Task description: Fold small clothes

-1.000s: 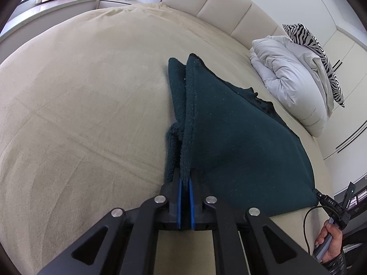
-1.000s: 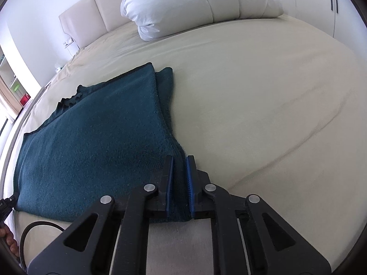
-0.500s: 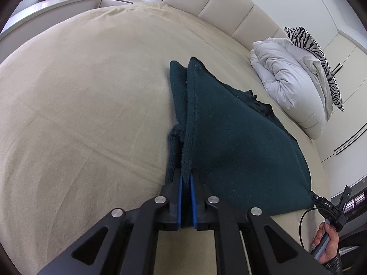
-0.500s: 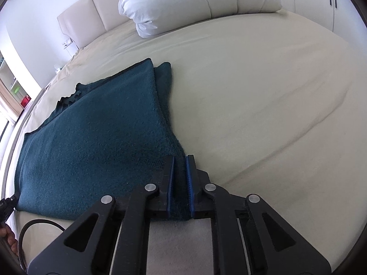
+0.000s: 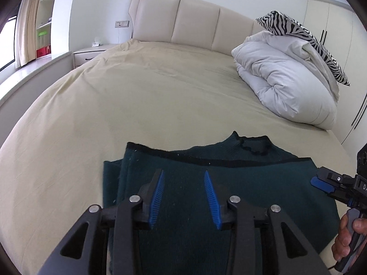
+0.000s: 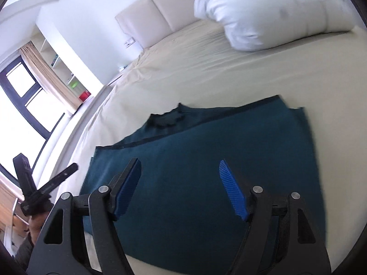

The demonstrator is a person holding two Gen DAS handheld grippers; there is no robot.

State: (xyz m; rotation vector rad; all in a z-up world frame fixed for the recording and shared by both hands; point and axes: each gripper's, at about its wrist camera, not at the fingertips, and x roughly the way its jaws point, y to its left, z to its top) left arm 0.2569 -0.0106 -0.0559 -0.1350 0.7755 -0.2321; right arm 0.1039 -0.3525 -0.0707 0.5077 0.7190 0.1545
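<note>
1. My left tongs (image 5: 183, 197) had just been opening and stood partly apart, nothing between the blue pads, hovering over the dark green garment (image 5: 252, 206).
2. My right tongs (image 6: 181, 188) had just been opening too and stood wide, empty, above the same garment (image 6: 218, 151).
3. The garment lay folded flat near the bed's front edge, its black-trimmed hem running straight across the middle and the scalloped neckline (image 5: 253, 145) poking out beyond it.
4. On the left side an underlayer edge stuck out past the top fold.
5. Beyond the garment the beige bed sheet (image 5: 137, 91) lay bare and open all the way to the headboard (image 5: 195, 29).
6. A white duvet (image 5: 282, 87) with a zebra pillow (image 5: 305, 39) on top filled the far right corner, well apart from the garment.
</note>
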